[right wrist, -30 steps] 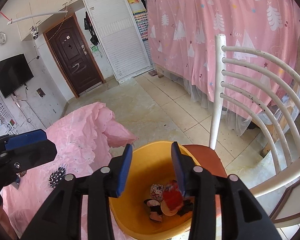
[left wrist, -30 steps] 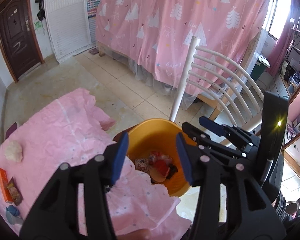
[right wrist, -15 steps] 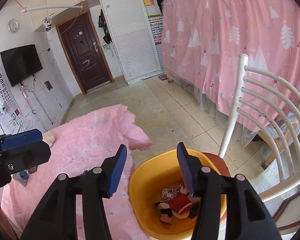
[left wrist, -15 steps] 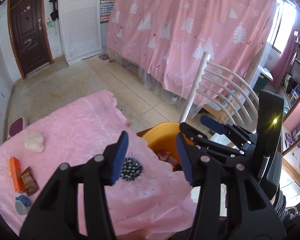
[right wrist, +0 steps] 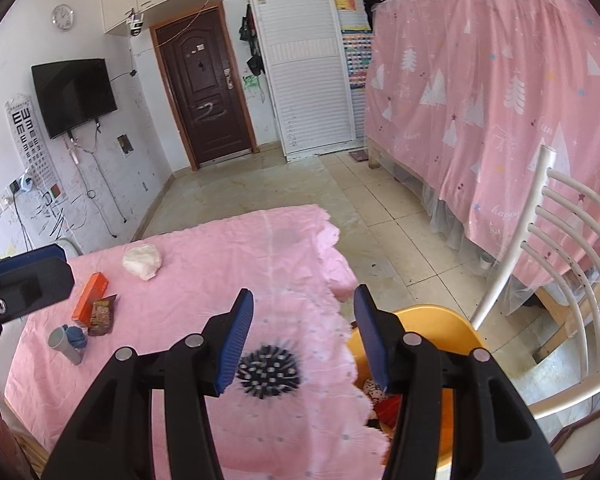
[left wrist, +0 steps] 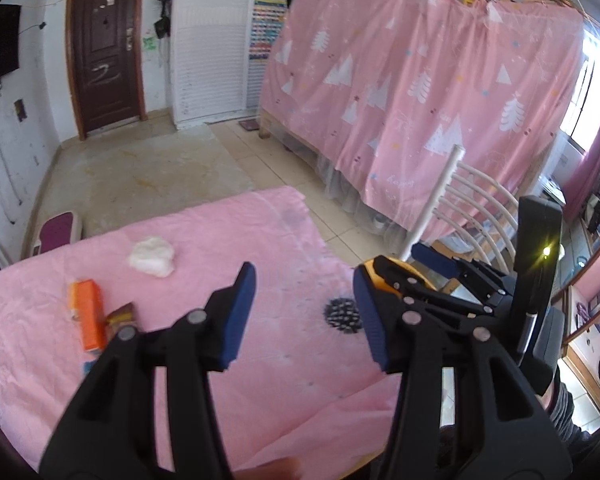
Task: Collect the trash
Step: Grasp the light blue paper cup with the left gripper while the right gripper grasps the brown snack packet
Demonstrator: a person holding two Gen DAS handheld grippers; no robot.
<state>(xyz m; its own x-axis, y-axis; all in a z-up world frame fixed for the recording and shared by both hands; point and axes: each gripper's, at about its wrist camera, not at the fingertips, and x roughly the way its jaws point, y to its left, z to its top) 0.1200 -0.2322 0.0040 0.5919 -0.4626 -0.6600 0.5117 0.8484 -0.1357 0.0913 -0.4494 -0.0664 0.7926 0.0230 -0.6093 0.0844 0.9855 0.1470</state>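
Now | orange box [right wrist: 91, 295]: 1 | white wad [right wrist: 142, 261]: 1 | yellow bin [right wrist: 440, 324]: 1

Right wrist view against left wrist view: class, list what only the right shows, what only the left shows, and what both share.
Only the right wrist view shows the wall television, eye chart, clock, the grey tube on the table, and wrappers inside the yellow bin. Only the left wrist view shows the maroon stool and the right gripper's lit body. Both share the pink tablecloth, white wad, orange box, dark door, pink curtain and white chair.
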